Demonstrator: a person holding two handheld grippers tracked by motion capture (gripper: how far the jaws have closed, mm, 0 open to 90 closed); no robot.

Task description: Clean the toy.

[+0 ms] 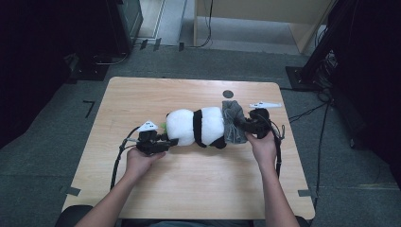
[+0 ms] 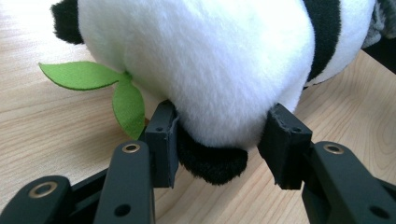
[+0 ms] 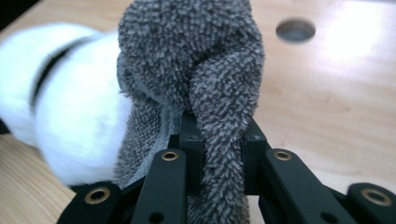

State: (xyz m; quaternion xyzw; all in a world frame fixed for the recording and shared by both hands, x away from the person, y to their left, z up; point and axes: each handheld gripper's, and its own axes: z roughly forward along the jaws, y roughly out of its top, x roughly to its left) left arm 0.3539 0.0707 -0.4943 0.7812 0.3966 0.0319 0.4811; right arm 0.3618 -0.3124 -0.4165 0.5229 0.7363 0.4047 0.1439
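Grey cloth (image 3: 196,70) pinched by right tool (image 3: 219,154), one panda (image 1: 196,126)

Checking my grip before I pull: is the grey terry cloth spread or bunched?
Bunched: the grey terry cloth is gathered in folds, one fold clamped in the right gripper.

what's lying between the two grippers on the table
In the high view, the panda plush and grey cloth span the stretch between the left gripper and right gripper.
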